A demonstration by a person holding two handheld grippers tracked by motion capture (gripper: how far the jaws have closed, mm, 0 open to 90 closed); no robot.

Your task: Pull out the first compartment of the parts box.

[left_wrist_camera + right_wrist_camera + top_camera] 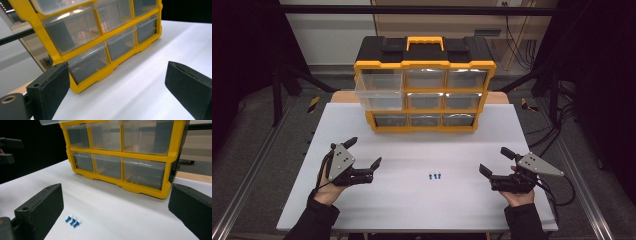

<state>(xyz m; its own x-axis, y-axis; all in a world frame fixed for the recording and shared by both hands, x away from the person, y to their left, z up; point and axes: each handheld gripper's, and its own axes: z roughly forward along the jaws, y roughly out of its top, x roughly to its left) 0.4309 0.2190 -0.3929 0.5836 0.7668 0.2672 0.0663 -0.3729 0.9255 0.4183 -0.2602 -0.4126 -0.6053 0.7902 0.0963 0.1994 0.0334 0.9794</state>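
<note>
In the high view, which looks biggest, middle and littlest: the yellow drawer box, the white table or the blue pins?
1. White table top
2. Yellow and black plastic drawer box
3. Tiny blue push pins

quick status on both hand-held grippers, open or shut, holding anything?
Left hand-held gripper: open, holding nothing, resting above the white table.
Right hand-held gripper: open, holding nothing; small blue push pins lie loose on the table near it.
</note>
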